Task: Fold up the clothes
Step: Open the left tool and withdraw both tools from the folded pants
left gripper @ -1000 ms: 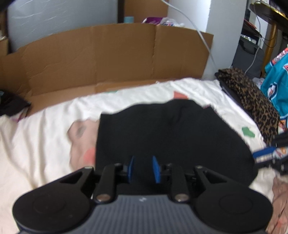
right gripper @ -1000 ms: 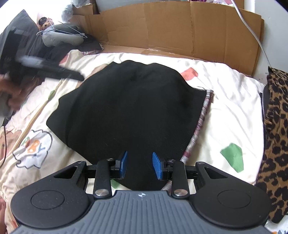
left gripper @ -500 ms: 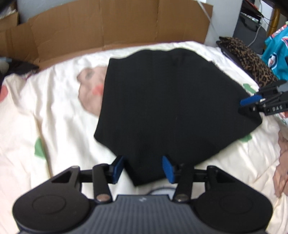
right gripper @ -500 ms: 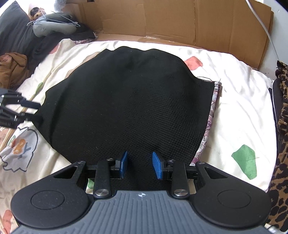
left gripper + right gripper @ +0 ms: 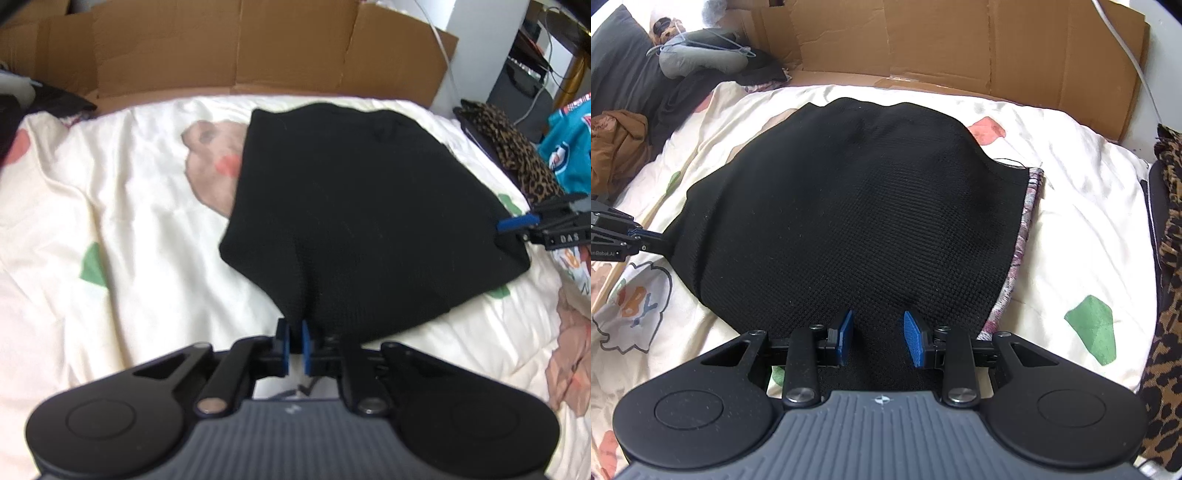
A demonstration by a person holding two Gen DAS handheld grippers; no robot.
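Nearest in the left wrist view, the left gripper [image 5: 294, 334] has just closed its blue pads onto the near corner of the black knit garment [image 5: 354, 221], pinching the cloth. The right gripper [image 5: 878, 334] holds its jaws partly apart over the garment's near edge; whether its pads press the fabric cannot be told. The garment lies spread on the cream printed bedsheet [image 5: 1082, 229]. Farther back, flattened cardboard [image 5: 960, 40] stands behind the bed, and a leopard-print cloth [image 5: 1167, 295] lies at the right.
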